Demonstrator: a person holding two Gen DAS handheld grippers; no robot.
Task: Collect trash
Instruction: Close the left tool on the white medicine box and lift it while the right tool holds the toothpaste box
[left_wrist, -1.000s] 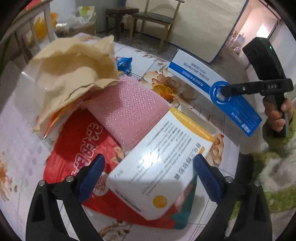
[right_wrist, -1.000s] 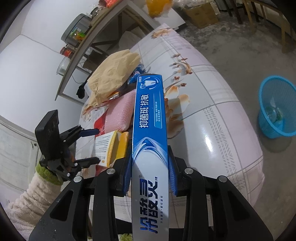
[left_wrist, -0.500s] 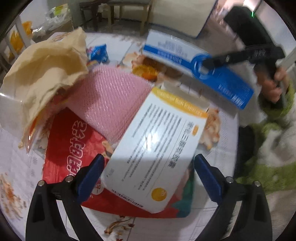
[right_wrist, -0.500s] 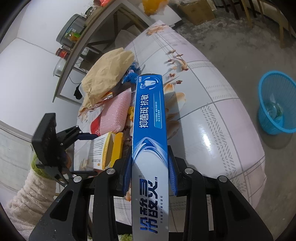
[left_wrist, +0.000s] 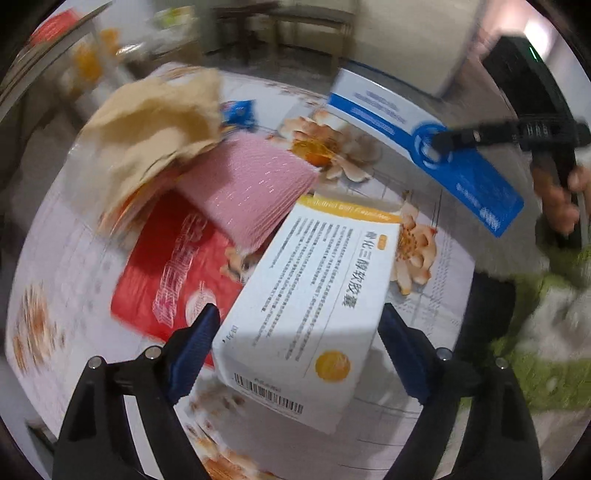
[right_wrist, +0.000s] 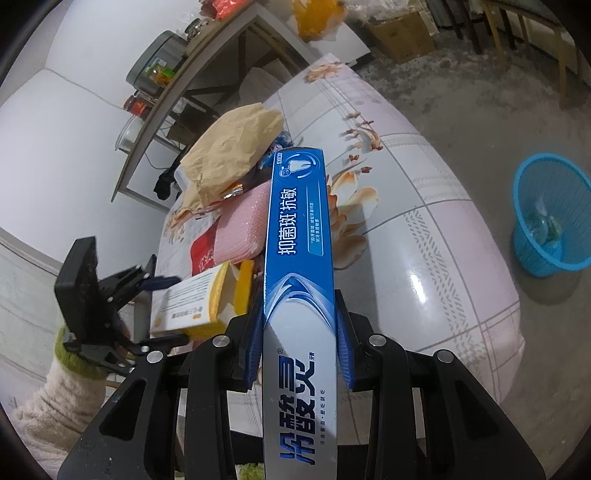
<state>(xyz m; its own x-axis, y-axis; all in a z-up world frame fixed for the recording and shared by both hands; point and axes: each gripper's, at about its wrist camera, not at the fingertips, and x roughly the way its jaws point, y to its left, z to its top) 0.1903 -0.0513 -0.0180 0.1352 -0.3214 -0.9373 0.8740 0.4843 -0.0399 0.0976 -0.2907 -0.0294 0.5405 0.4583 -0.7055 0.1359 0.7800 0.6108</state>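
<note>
While the right fingers (right_wrist: 300, 341) clamp the toothpaste box (right_wrist: 299, 266), the closing left fingers (left_wrist: 297, 354) pinch the white carton (left_wrist: 314, 295).

The white rectangular carton with an orange end flap (left_wrist: 314, 306) sits between the pads of the left claw (left_wrist: 299, 347), its far end over the red printed plastic bag (left_wrist: 166, 266) on the flower-patterned surface (right_wrist: 424, 236). The pink textured pouch (left_wrist: 251, 188) lies on the bag, beyond the carton. The crumpled tan paper bag (left_wrist: 155, 125) lies beyond the pouch, toward the surface's far edge. The long blue-and-white toothpaste box (right_wrist: 299, 258) is clamped in the right claw (right_wrist: 299, 343), above the surface. The blue mesh plastic basket (right_wrist: 550, 218) stands on the floor, past the surface's right edge.
</note>
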